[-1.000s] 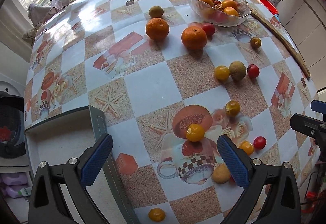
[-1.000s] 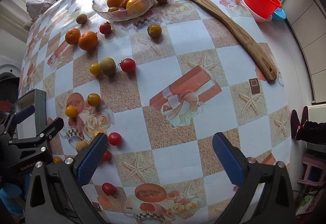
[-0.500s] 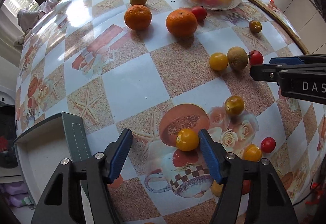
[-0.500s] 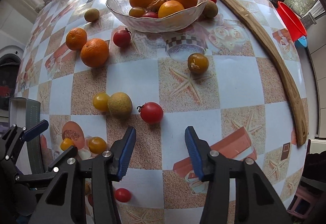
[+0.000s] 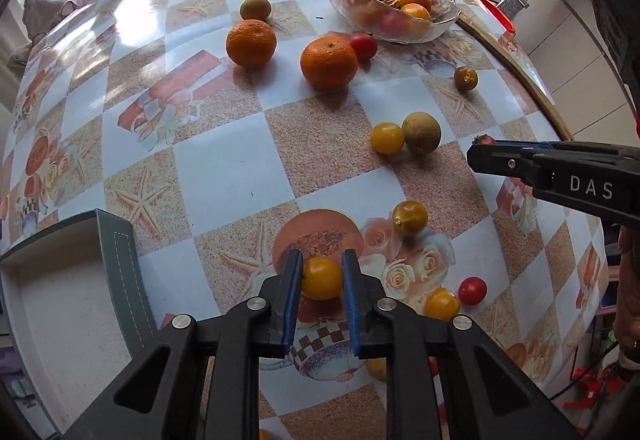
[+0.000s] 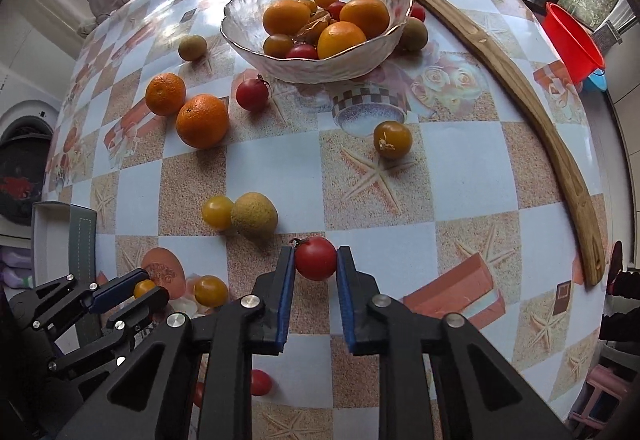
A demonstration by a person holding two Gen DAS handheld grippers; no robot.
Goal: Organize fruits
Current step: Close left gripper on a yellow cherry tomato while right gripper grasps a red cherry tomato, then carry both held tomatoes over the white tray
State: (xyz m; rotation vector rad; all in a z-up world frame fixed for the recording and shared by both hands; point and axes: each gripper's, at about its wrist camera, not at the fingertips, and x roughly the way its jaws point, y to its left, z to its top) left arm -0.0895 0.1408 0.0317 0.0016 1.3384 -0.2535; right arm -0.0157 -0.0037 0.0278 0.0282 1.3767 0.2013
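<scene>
Yellow tomato clamped in left claw, red tomato clamped in right claw

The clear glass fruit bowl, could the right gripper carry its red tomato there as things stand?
Probably yes: the right gripper is shut on the small red tomato, and only flat checked tablecloth lies before the clear glass fruit bowl.

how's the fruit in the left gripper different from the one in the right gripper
The left gripper is shut on a small round yellow tomato; the right gripper is shut on a small round red tomato. The red tomato shows a dark stem stub at its top left; no stem shows on the yellow one. The yellow tomato sits over a printed cup and roses, the red one over a sandy square. Both are smooth, pinched between blue pads, low over the tablecloth.
</scene>
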